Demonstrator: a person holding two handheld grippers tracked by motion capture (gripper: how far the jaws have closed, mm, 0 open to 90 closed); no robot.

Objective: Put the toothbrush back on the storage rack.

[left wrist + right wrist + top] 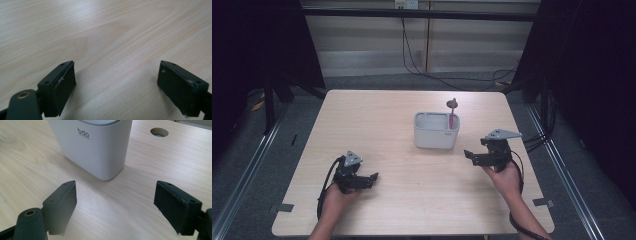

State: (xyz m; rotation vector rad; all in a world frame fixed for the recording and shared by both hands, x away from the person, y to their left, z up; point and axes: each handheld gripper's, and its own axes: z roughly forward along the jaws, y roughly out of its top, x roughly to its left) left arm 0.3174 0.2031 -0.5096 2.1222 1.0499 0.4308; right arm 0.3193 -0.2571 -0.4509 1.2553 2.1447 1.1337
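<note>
A white rectangular container (436, 131) stands near the middle of the wooden table (377, 115), with a pink utensil (452, 114) upright in its right end. In the right gripper view the container (92, 147) fills the upper part, close ahead of the jaws. My right gripper (470, 156) is held a little to the container's right, open and empty, and its jaws stand wide apart (115, 202). My left gripper (373, 178) rests low at the front left, open with bare table between its jaws (116, 82).
A round cable hole (159, 131) is cut in the table beyond the container. Cables trail on the floor behind the table (452, 77). Metal rails run along both sides. Bare wood lies between the two grippers.
</note>
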